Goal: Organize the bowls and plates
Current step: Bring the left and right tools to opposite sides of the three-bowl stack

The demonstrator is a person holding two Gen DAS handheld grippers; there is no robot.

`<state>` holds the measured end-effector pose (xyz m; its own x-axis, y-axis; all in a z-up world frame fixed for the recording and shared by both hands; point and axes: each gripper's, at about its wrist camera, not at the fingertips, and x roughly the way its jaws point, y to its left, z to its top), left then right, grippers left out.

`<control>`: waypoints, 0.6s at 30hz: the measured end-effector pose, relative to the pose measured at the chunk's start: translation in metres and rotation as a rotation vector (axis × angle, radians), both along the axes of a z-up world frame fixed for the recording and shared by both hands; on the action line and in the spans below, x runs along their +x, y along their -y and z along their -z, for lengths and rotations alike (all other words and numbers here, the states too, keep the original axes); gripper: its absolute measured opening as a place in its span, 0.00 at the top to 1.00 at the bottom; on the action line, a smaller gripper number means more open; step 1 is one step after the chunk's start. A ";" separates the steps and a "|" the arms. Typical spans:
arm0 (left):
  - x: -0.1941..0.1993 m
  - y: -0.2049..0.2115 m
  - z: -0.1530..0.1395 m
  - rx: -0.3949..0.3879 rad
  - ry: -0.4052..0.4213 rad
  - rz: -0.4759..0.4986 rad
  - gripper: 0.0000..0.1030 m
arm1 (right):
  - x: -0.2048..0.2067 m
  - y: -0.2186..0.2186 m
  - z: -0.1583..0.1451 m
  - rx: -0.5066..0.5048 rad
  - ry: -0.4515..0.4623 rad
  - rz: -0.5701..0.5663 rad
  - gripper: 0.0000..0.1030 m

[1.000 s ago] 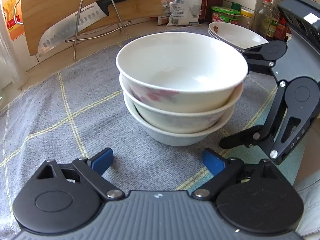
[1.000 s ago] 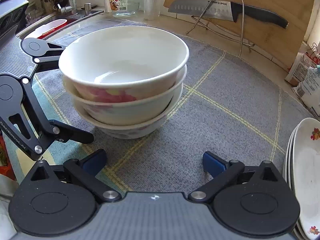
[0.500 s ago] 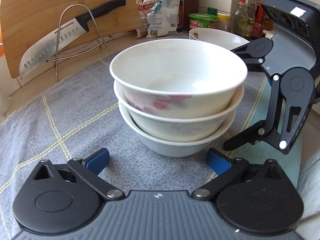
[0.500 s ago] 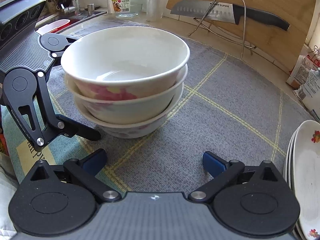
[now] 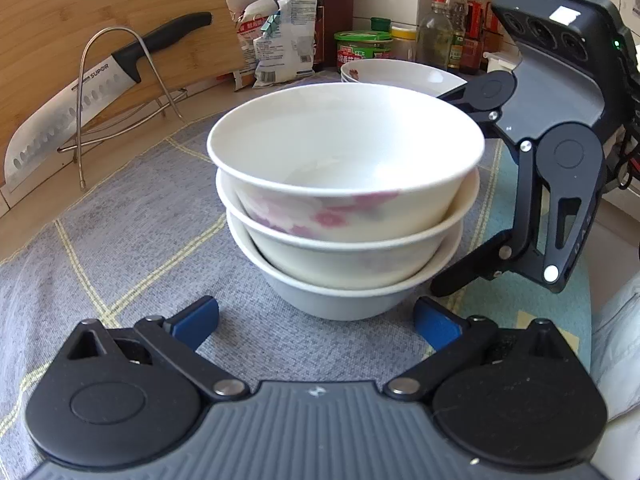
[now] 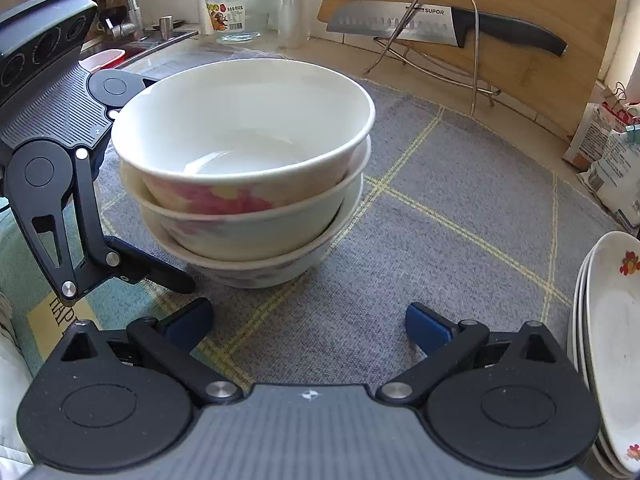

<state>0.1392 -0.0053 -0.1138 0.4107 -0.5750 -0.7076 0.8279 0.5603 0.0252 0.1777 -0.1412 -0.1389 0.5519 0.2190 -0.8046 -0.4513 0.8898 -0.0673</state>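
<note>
Three white bowls with pink flower prints sit nested in a stack on a grey checked cloth. My left gripper is open, its blue pads wide apart just short of the bottom bowl and touching nothing. My right gripper is open too, with only cloth between its pads; the bowl stack stands ahead and to its left. Each gripper shows in the other's view beside the stack, with the left one's fingers close to the bottom bowl. A pile of white plates lies at the right.
A bamboo cutting board leans at the back with a large knife on a wire rack. Food bags, bottles and jars crowd the back corner. A glass jar and a sink lie back left.
My left gripper has rolled and its jaws have spread a little wider. The bowl stack now sits nearer and more central before it. The right gripper has kept still.
</note>
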 end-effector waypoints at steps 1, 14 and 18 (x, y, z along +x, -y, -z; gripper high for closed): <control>-0.001 -0.001 0.000 -0.004 0.002 0.001 0.00 | -0.001 0.001 0.001 0.004 0.007 -0.004 0.00; -0.004 0.001 0.002 -0.010 0.006 -0.086 0.00 | -0.007 0.005 0.004 0.036 0.074 0.002 0.00; -0.002 0.004 0.001 0.004 -0.003 -0.103 0.00 | -0.006 0.005 0.003 0.031 0.062 -0.009 0.00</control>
